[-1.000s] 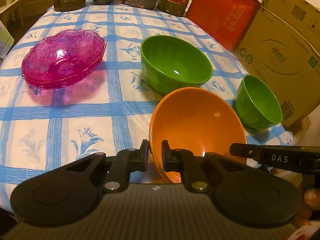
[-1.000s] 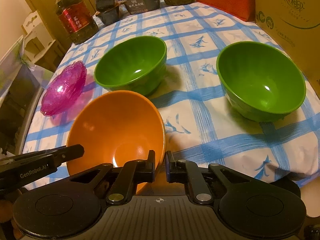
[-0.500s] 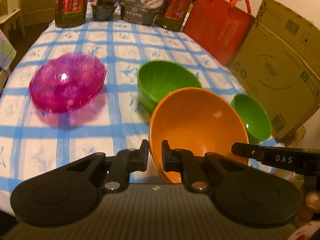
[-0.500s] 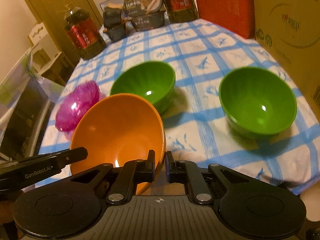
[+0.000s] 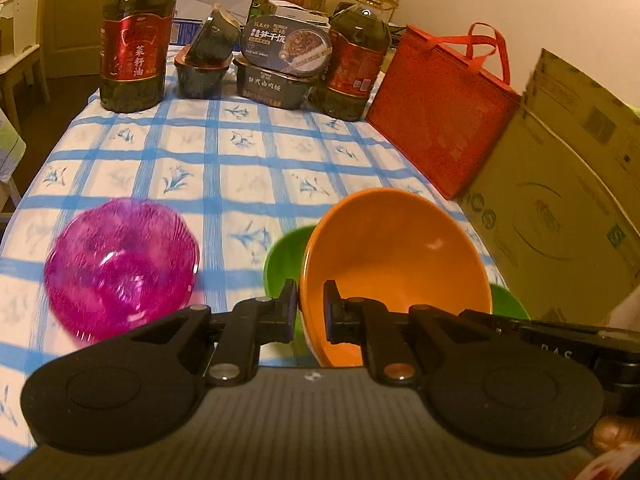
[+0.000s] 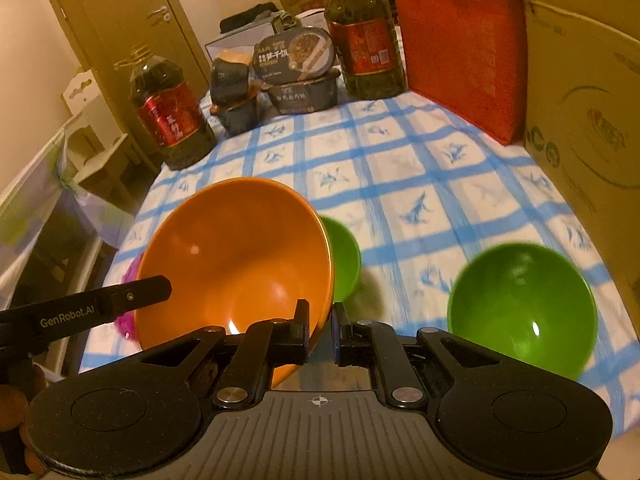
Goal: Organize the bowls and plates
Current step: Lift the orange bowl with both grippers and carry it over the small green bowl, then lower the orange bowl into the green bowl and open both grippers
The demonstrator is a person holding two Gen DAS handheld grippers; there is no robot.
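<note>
An orange bowl point(image 5: 396, 264) point(image 6: 240, 256) hangs above the table, pinched by both grippers. My left gripper point(image 5: 311, 308) is shut on its left rim and my right gripper point(image 6: 321, 328) is shut on its right rim. Behind it a green bowl point(image 5: 282, 264) point(image 6: 342, 260) stands on the checked tablecloth, mostly hidden. A second green bowl point(image 6: 522, 312) point(image 5: 506, 304) sits to the right. A stack of pink glass plates point(image 5: 120, 266) lies at the left; only a sliver of pink point(image 6: 128, 320) shows in the right wrist view.
At the table's far end stand two oil bottles point(image 5: 134, 44) point(image 5: 354, 64) and dark food tubs point(image 5: 280, 60). A red bag point(image 5: 440, 120) and a cardboard box point(image 5: 560, 200) line the right side. The blue checked cloth point(image 5: 240, 168) covers the table.
Both grippers have risen with the orange bowl and tilted up; the table's bowls and pink plates slid lower in view and the far bottles came into sight.
</note>
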